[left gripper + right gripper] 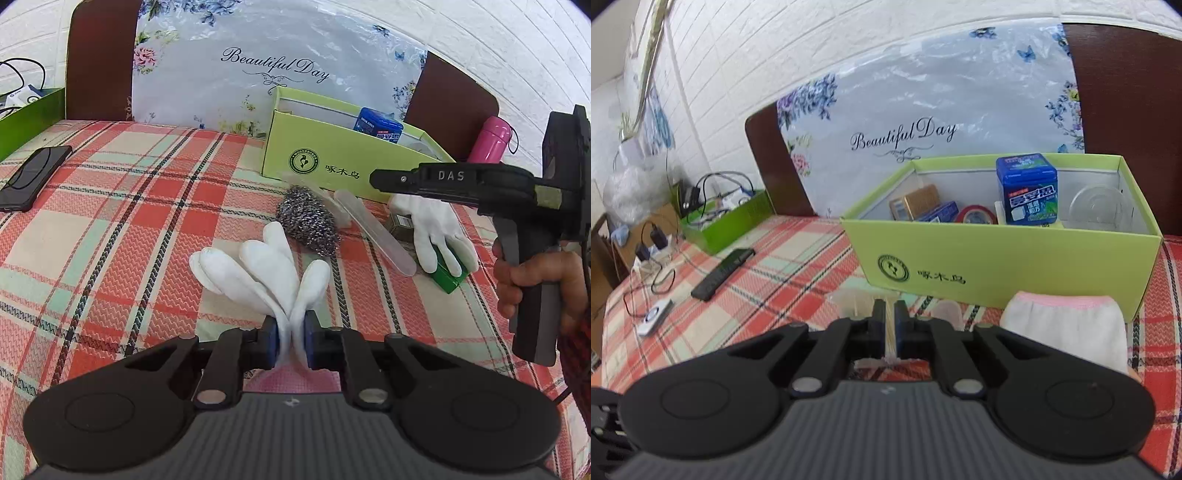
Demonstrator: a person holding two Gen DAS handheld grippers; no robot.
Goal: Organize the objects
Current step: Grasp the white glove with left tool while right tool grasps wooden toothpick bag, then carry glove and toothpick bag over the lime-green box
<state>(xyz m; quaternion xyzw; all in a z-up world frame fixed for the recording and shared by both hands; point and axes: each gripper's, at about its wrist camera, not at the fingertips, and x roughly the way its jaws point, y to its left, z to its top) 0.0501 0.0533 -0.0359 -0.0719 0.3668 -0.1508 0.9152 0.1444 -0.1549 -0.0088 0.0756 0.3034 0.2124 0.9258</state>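
Left gripper [291,332] clamps a white glove [258,273] above the plaid cloth [110,229]. Right gripper [890,325] pinches a translucent bag [849,299] before the green box [1015,266].

Both cameras ride low over the plaid-covered bed [110,206], each looking forward and downward along its own gripper toward the headboard [923,122] at the far edge. The left view sits farther back, nearer the bed's middle. The right view sits close to the green box [1015,258], apparently slightly left of it. Both share box, headboard and phone [33,177].
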